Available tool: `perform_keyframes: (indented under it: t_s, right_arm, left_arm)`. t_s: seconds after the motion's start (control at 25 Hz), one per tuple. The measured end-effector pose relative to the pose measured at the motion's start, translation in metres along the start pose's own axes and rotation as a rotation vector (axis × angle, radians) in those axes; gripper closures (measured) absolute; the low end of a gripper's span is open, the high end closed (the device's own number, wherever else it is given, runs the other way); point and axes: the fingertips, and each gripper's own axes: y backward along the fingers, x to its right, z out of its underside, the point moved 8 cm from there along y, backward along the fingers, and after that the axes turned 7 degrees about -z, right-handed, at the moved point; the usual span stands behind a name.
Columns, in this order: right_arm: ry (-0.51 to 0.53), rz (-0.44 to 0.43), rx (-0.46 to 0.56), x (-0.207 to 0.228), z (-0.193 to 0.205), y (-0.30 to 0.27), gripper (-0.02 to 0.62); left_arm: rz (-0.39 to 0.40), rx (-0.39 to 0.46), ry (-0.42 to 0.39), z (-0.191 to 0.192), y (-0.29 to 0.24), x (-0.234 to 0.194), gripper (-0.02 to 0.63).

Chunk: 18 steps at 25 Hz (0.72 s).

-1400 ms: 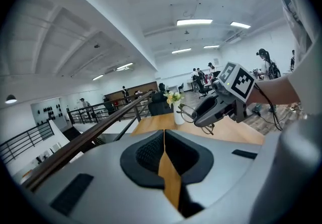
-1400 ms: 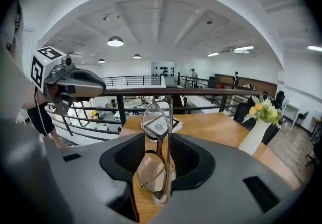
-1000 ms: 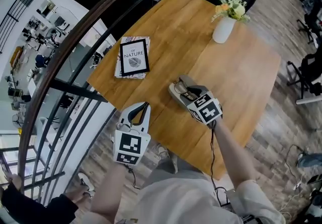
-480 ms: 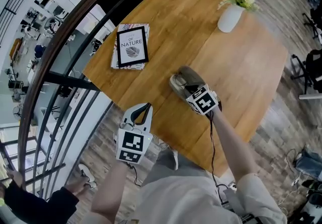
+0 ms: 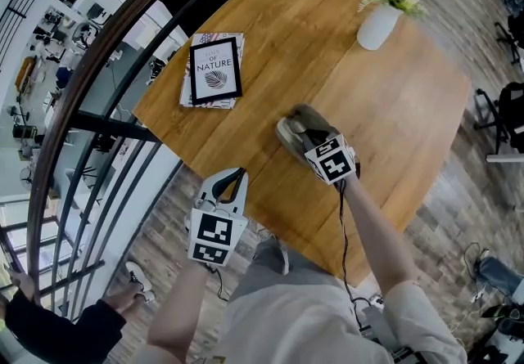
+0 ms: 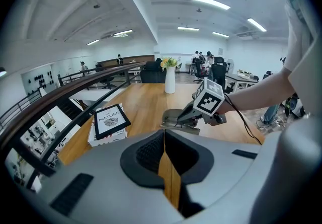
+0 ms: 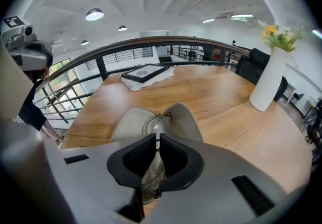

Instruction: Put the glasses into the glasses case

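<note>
The table (image 5: 393, 109) is smooth wood, the glasses (image 7: 155, 128) thin metal wire.

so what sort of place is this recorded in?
Probably an open-plan office, up on a mezzanine: a curved dark metal railing overlooks a lower floor, with black wheeled office chairs and long ceiling strip lights around.

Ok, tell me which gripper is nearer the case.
Right. The right gripper is over the open case, its jaws opening slightly with the glasses between them. The left gripper is at the table's near edge, well apart from the case.
</note>
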Motion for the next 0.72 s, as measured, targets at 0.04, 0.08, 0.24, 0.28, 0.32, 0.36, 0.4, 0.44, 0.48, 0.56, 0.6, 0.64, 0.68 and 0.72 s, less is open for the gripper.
perform_keyframes:
  t_s: [0.04, 0.08, 0.24, 0.28, 0.32, 0.36, 0.4, 0.44, 0.48, 0.56, 0.6, 0.64, 0.68, 0.72]
  right_arm:
    - [-0.007, 0.014, 0.009, 0.002, -0.001, 0.001, 0.54]
    - [-0.01, 0.02, 0.013, 0.004, -0.001, 0.001, 0.518]
    - [-0.004, 0.052, 0.016, 0.005, -0.005, 0.0, 0.472]
    - [-0.011, 0.065, 0.014, 0.006, -0.004, 0.0, 0.454]
    - [-0.012, 0.073, 0.006, 0.006, -0.004, 0.0, 0.441]
    - [-0.004, 0.077, -0.006, 0.006, -0.003, 0.0, 0.436]
    - [0.009, 0.076, -0.023, 0.006, -0.002, -0.001, 0.43]
    - [0.021, 0.071, -0.04, 0.005, 0.0, -0.003, 0.42]
    - [0.03, 0.063, -0.056, 0.004, 0.001, -0.005, 0.42]
    - [0.038, 0.042, -0.07, 0.001, 0.004, -0.009, 0.425]
    - [0.038, 0.033, -0.072, 0.0, 0.005, -0.011, 0.438]
    - [0.039, 0.027, -0.073, -0.002, 0.005, -0.012, 0.45]
    - [0.042, 0.021, -0.074, -0.004, 0.006, -0.012, 0.456]
    - [0.044, 0.013, -0.076, -0.005, 0.006, -0.012, 0.462]
  left_arm:
    - [0.001, 0.0, 0.001, 0.0, 0.0, 0.001, 0.584]
    - [0.001, -0.001, 0.002, 0.0, 0.001, 0.002, 0.584]
    - [0.005, -0.01, 0.009, 0.005, 0.003, 0.004, 0.584]
    - [0.006, -0.011, 0.012, 0.006, 0.004, 0.005, 0.584]
    - [0.008, -0.014, 0.015, 0.007, 0.004, 0.005, 0.583]
    - [0.01, -0.017, 0.018, 0.008, 0.004, 0.006, 0.584]
    - [0.011, -0.019, 0.021, 0.008, 0.005, 0.006, 0.584]
    - [0.01, -0.018, 0.024, 0.009, 0.005, 0.007, 0.584]
    - [0.006, -0.014, 0.026, 0.009, 0.006, 0.007, 0.584]
    - [-0.007, 0.003, 0.031, 0.008, 0.009, 0.007, 0.584]
    - [-0.011, 0.01, 0.033, 0.008, 0.01, 0.006, 0.584]
    - [-0.013, 0.013, 0.035, 0.008, 0.011, 0.006, 0.584]
    - [-0.012, 0.012, 0.037, 0.008, 0.011, 0.006, 0.584]
    - [-0.01, 0.01, 0.04, 0.009, 0.011, 0.007, 0.584]
